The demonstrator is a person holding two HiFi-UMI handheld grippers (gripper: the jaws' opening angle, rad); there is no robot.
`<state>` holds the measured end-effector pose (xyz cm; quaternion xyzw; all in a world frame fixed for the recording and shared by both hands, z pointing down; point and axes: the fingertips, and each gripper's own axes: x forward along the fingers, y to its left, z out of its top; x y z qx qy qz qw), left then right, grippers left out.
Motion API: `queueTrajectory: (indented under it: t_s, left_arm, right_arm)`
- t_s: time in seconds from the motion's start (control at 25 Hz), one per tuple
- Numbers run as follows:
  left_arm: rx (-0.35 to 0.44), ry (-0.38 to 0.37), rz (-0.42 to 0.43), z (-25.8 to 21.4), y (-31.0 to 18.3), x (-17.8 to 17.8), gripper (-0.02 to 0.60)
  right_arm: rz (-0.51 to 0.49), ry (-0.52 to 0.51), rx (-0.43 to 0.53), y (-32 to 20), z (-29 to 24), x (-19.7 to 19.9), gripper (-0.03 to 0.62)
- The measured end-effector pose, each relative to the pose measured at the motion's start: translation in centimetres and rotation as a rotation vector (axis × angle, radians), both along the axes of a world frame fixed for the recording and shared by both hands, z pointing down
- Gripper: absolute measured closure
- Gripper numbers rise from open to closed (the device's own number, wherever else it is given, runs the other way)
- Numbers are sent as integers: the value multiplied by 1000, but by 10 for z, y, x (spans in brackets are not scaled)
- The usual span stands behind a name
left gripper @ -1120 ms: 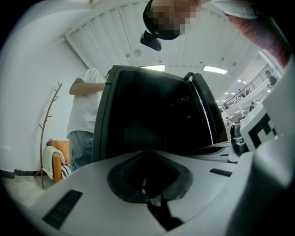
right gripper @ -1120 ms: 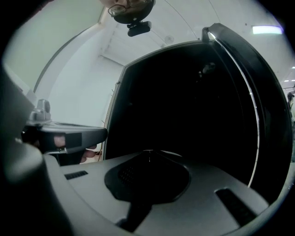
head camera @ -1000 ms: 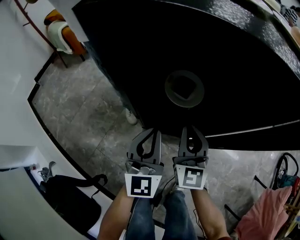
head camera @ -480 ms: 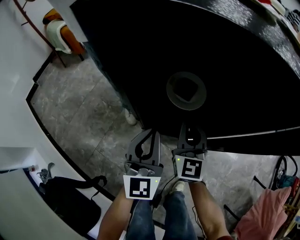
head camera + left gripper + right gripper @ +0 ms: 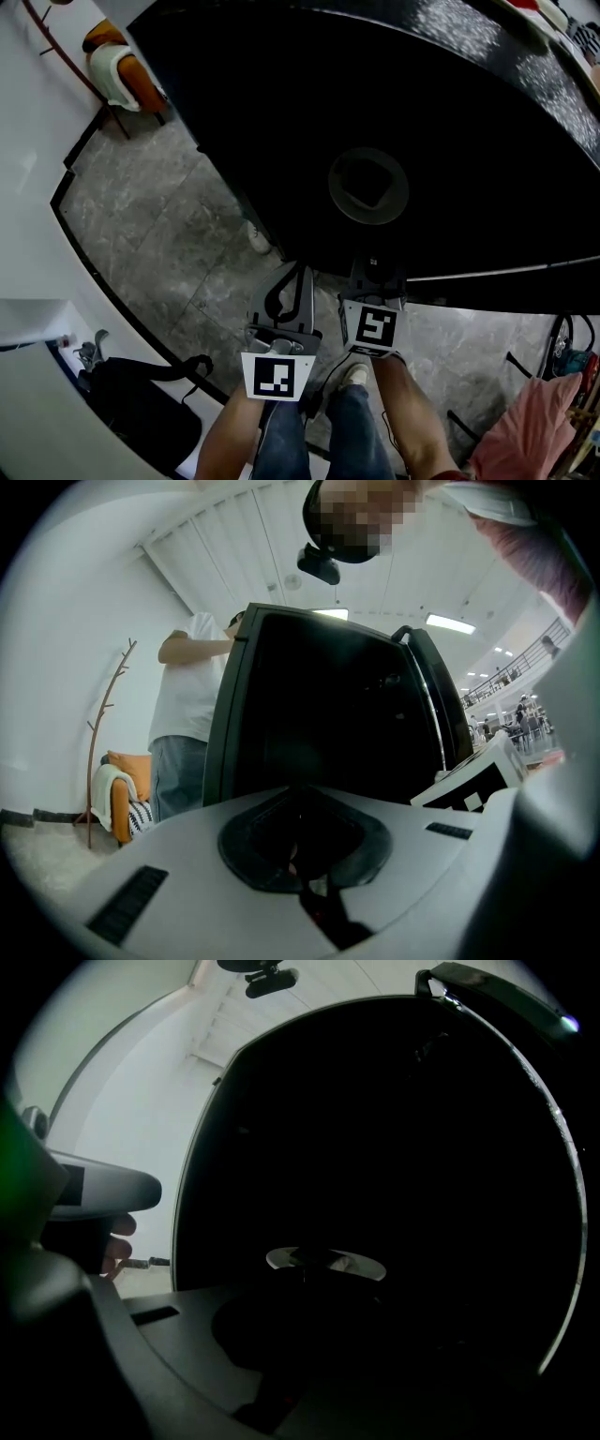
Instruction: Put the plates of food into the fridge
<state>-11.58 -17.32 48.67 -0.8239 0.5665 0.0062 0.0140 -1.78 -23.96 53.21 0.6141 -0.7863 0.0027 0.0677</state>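
Since 1 second ago the right gripper (image 5: 375, 267) has moved toward 12 o'clock, over the desk (image 5: 281, 112) edge, level, fingers seemingly pressed together. The left gripper (image 5: 300, 272) is level, fingers pressed together, empty. The plate (image 5: 397, 199) sits mid-desk at 12 o'clock.

Head cam steeply down, gripper cams level; head+right share plate (image 5: 368, 186).
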Motion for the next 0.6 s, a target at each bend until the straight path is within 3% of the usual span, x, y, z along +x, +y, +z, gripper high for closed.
queueTrajectory:
  t_s: [0.6]
  left_arm:
    - [-16, -1, 1, 5, 2, 3, 575]
  right_arm:
    - [29, 29, -37, -15, 10, 11, 582]
